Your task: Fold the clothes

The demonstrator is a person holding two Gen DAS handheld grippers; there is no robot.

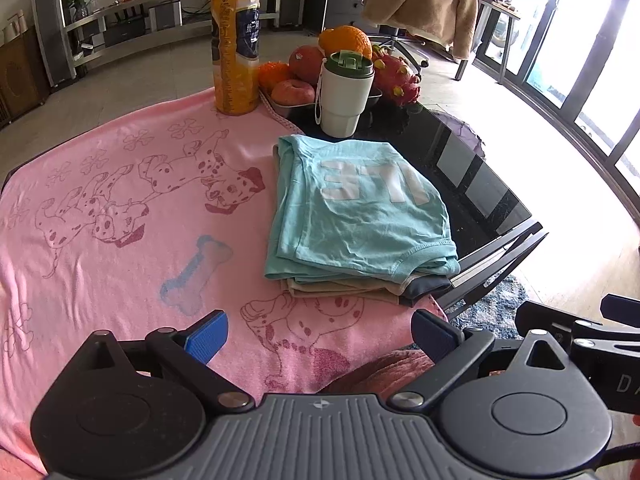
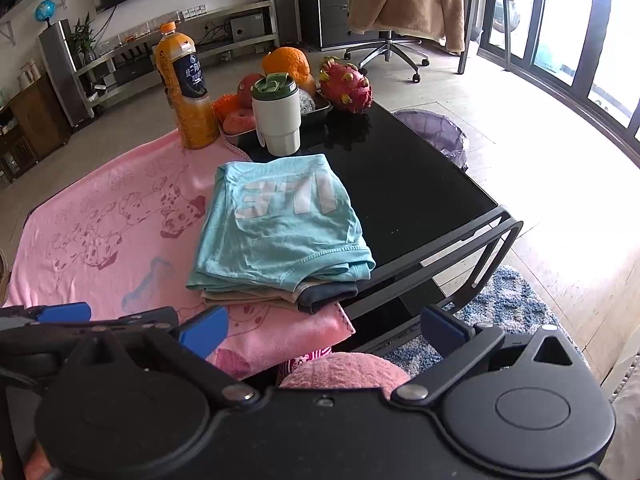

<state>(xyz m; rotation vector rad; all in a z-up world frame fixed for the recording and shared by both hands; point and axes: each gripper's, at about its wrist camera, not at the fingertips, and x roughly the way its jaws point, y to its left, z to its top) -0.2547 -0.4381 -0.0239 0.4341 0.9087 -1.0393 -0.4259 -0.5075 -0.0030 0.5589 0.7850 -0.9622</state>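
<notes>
Covering most of the black glass table [image 2: 404, 184], a pink dog-print blanket [image 1: 104, 216] serves as the landmark. On its right edge lies a stack of folded clothes, a teal shirt [image 1: 356, 208] topmost above beige and dark garments. Behind the blanket stand a juice bottle [image 1: 235, 46], fruit tray and white cup [image 1: 345, 96]. Left gripper [image 1: 320, 332] and right gripper [image 2: 324, 330] hover before the blanket's near edge, jaws wide and empty.

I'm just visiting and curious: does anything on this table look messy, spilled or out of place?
Nothing spilled or damaged. The folded stack, teal shirt on top, sits neatly, though it straddles the pink blanket's edge onto the black tabletop. Both grippers are open and empty.
</notes>
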